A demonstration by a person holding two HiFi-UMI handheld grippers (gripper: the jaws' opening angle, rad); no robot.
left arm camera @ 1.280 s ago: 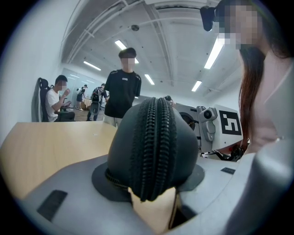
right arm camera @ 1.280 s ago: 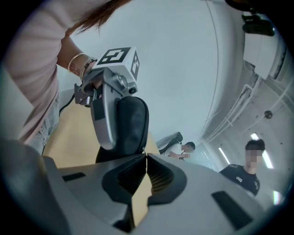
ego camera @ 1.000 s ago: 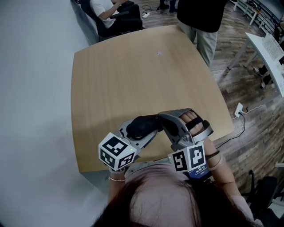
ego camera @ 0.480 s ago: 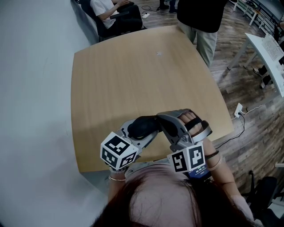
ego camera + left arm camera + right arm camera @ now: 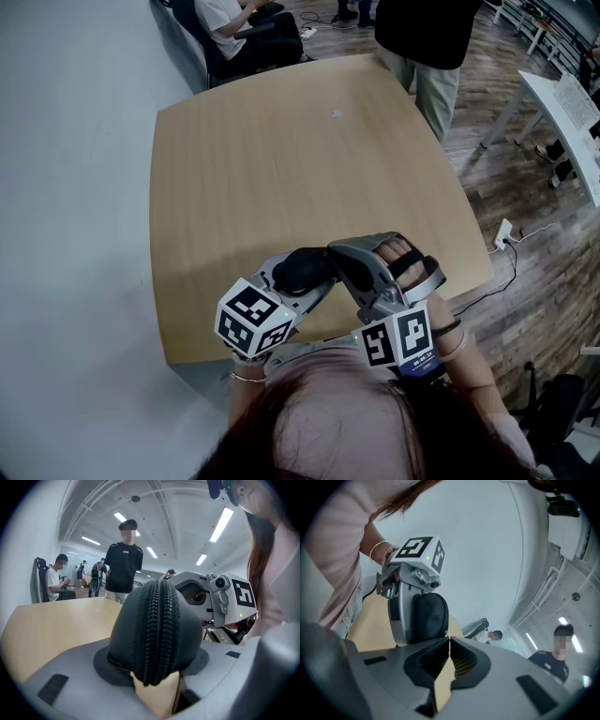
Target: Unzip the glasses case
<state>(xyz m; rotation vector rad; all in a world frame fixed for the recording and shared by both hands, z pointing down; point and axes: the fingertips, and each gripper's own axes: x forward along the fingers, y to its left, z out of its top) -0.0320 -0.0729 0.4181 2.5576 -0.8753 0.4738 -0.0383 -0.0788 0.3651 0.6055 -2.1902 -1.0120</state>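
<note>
A black zipped glasses case [image 5: 302,268] is held above the table's near edge, clamped between the jaws of my left gripper [image 5: 298,277]. In the left gripper view the case [image 5: 157,630] fills the middle, its closed zipper running up over the top toward me. My right gripper [image 5: 330,255] comes in from the right with its tips at the case's upper edge. In the right gripper view the jaws of that gripper [image 5: 449,639] are closed tip to tip, and a thin zipper pull from the edge of the case [image 5: 426,616] runs in between them.
The wooden table [image 5: 281,141] stretches away beyond the grippers. A person in black [image 5: 422,37] stands at its far edge and another person [image 5: 234,28] sits at the far left. A white desk [image 5: 567,112] and a floor power strip [image 5: 506,232] lie to the right.
The left gripper's marker cube has drifted slightly right. The case and the right gripper stay where they were.
</note>
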